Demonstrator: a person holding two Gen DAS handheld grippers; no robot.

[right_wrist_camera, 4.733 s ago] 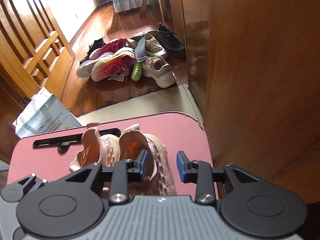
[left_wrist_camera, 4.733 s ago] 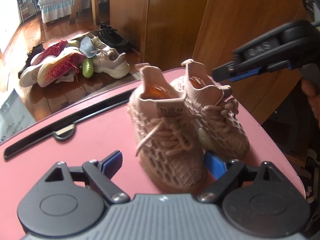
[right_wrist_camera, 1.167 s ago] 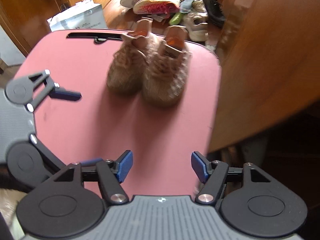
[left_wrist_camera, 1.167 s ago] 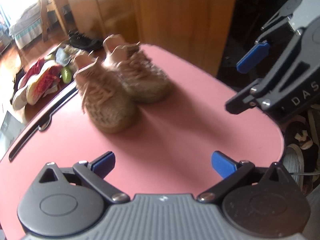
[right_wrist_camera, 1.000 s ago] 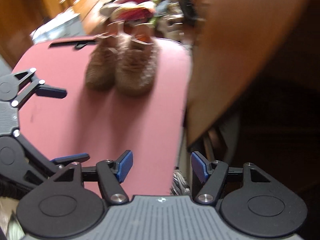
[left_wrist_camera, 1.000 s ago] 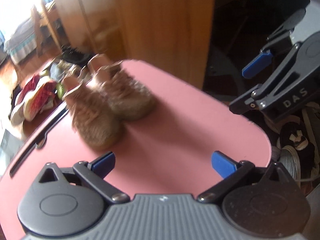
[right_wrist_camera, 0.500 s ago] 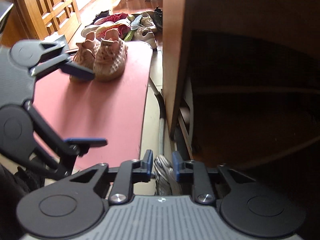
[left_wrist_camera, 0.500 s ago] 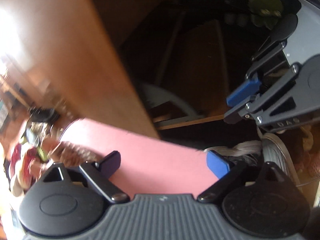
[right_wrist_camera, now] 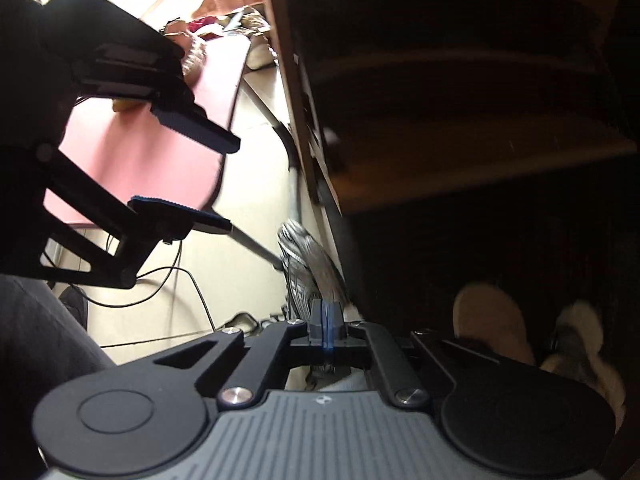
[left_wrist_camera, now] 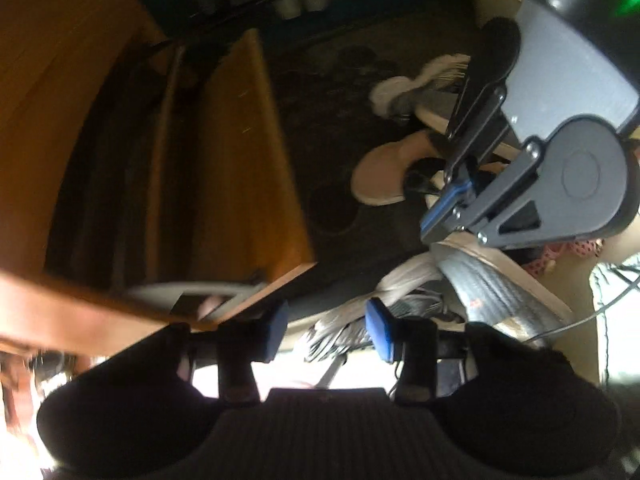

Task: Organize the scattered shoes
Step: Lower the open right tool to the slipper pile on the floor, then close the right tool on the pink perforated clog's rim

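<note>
1. Right gripper (right_wrist_camera: 326, 326) was low by the floor at the foot of the wooden cabinet (right_wrist_camera: 304, 92). Its blue pads were pressed together on the edge of a grey striped sneaker (right_wrist_camera: 310, 264).
2. That sneaker sat on the pale floor (right_wrist_camera: 256, 184) just beside the cabinet base, toe pointing away from the camera. The left wrist view showed the same sneaker (left_wrist_camera: 404, 280) right ahead of the left gripper.
3. Left gripper (left_wrist_camera: 326, 326) had its blue pads apart with nothing between them. It hovered over the grey sneaker near the cabinet corner (left_wrist_camera: 240, 160).
4. Right wrist view showed the left gripper (right_wrist_camera: 204, 180) up and to the left, fingers spread, above the floor beside the pink table (right_wrist_camera: 160, 132).
5. Left wrist view showed the right gripper (left_wrist_camera: 452, 204) at upper right, pads closed; what it clamped was hard to read from that angle.
6. A tan slipper (right_wrist_camera: 490, 320) and a fluffy slipper (right_wrist_camera: 580, 328) lay in the dark space under the cabinet, right of the right gripper. Left view showed the tan slipper (left_wrist_camera: 380, 172) and the fluffy one (left_wrist_camera: 404, 88) there too.
7. A pair of pink knit shoes (right_wrist_camera: 192, 52) sat at the far end of the pink table, partly hidden by the left gripper.
8. A pile of mixed shoes (right_wrist_camera: 232, 20) lay on the wood floor beyond the table, too small to sort out.
9. A black cable (right_wrist_camera: 172, 280) ran across the pale floor left of the sneaker.
</note>
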